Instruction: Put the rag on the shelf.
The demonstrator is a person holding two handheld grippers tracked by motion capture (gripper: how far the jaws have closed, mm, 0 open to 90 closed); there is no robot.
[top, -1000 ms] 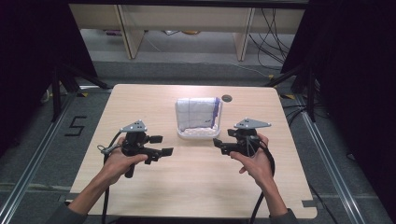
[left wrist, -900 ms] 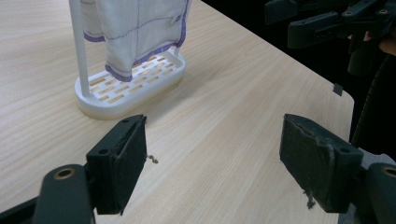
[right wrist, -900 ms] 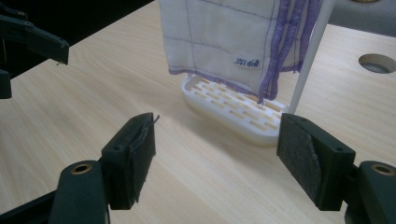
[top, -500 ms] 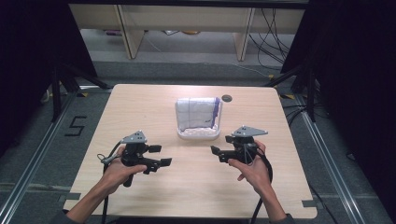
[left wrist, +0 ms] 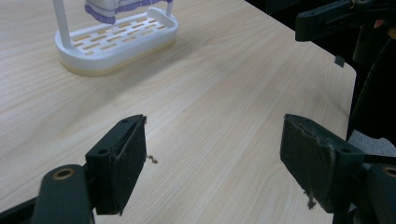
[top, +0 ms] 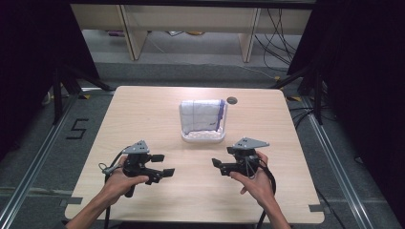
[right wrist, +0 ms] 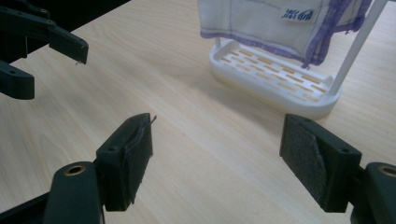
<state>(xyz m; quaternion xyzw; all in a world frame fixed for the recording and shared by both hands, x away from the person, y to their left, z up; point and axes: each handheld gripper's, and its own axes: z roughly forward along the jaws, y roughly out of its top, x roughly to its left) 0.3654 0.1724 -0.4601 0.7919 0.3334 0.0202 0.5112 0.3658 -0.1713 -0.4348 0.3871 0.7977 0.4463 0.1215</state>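
The left gripper [left wrist: 212,163] has its jaws wide apart above the bare wooden table [left wrist: 219,88], with nothing between them. Far at top left stands a white slotted rack [left wrist: 116,39] with a purple-edged cloth [left wrist: 114,7]. The right gripper [left wrist: 343,16] shows at top right.

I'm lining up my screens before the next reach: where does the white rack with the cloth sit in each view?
High view: rack at table centre, beyond both claws, the cloth hung over it.
Left gripper view: rack top left, cloth cut by the top edge.
Right gripper view: rack upper right, cloth draped above its slotted base.
Shared landmark: the cloth's purple edge.
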